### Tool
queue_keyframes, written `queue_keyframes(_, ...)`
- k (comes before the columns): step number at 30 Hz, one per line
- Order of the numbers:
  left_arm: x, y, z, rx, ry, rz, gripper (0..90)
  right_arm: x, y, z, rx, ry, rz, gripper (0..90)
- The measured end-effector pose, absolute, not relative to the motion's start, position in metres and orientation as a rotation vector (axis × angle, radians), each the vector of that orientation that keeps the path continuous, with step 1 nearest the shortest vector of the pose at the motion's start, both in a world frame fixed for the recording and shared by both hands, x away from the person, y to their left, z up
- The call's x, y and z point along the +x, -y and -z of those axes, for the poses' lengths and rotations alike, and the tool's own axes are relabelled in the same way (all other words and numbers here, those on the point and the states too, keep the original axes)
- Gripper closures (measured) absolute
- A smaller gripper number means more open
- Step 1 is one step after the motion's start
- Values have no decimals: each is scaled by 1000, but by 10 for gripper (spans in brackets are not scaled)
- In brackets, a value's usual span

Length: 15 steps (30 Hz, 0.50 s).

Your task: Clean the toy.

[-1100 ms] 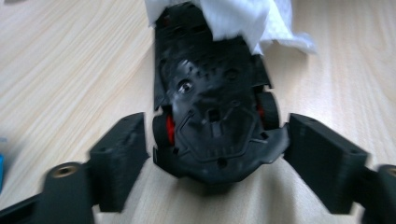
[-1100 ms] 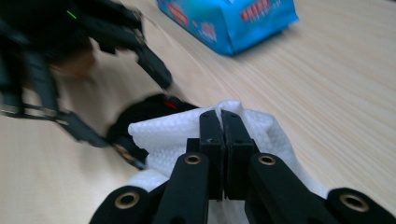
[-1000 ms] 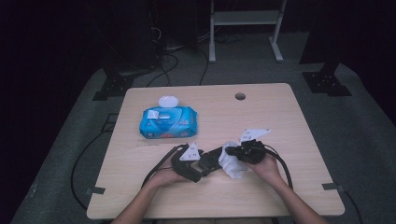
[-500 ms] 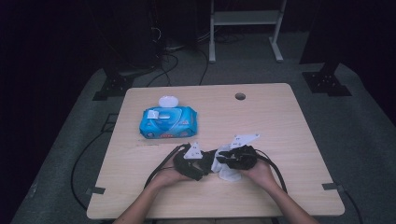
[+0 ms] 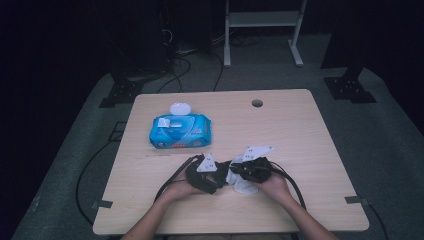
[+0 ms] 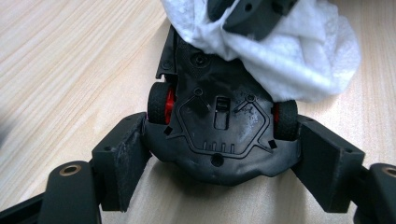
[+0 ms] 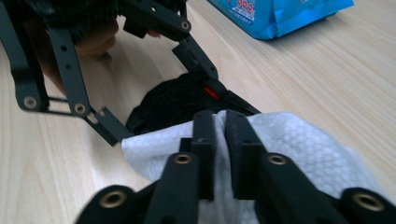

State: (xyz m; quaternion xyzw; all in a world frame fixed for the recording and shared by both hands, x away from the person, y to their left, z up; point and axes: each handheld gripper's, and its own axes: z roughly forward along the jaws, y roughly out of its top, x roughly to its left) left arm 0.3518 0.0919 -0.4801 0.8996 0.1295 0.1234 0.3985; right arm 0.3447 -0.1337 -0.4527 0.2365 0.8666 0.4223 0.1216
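Both tools meet low: left tool (image 6: 219, 158) clamps toy car (image 6: 219, 135), right tool (image 7: 219, 126) pinches wipe (image 7: 299, 149).

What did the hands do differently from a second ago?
The right gripper slid its white wipe in toward the left gripper, onto the black toy car held there; its jaws have just been closing on the wipe. The left gripper's jaws eased in a little on the car. The left hand, blue wipe pack and table stayed put.

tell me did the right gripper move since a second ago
Yes. In the high view the right gripper slid left across the table, nearer the blue wipes pack and the left gripper.
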Motion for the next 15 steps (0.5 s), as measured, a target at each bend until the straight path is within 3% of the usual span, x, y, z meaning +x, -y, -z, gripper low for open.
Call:
queue_keyframes(6, 351, -91, 479, 2275, -329, -315, 234, 349, 149, 450, 759, -2499, -1216, 859)
queue_keyframes(15, 351, -91, 480, 2281, -324, -324, 234, 338, 121, 457, 651, -2595, -1288, 858)
